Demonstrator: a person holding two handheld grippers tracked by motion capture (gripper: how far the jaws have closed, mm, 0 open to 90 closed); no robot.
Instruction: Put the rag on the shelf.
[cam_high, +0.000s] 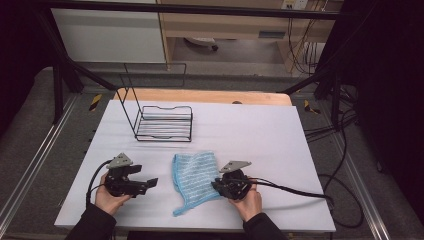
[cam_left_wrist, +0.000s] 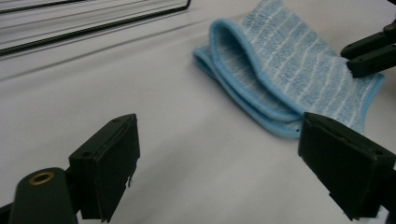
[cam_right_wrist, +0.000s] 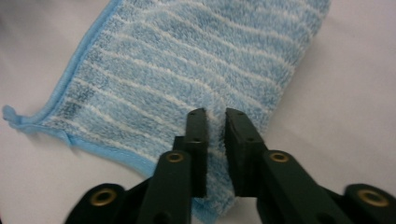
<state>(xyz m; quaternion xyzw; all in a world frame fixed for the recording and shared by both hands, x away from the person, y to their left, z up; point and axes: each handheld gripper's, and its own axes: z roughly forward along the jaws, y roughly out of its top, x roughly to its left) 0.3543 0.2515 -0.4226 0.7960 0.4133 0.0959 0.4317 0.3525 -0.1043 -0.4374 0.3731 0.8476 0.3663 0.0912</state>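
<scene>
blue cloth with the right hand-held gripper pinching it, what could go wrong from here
The right hand-held gripper pinches only a small ridge of the blue cloth near one edge, so the cloth could slip out when lifted. The cloth is folded over itself, and a one-sided pull may drag it into a bunch instead of opening it. The left hand-held gripper stands open and apart from the cloth, so nothing holds the other side down.
</scene>
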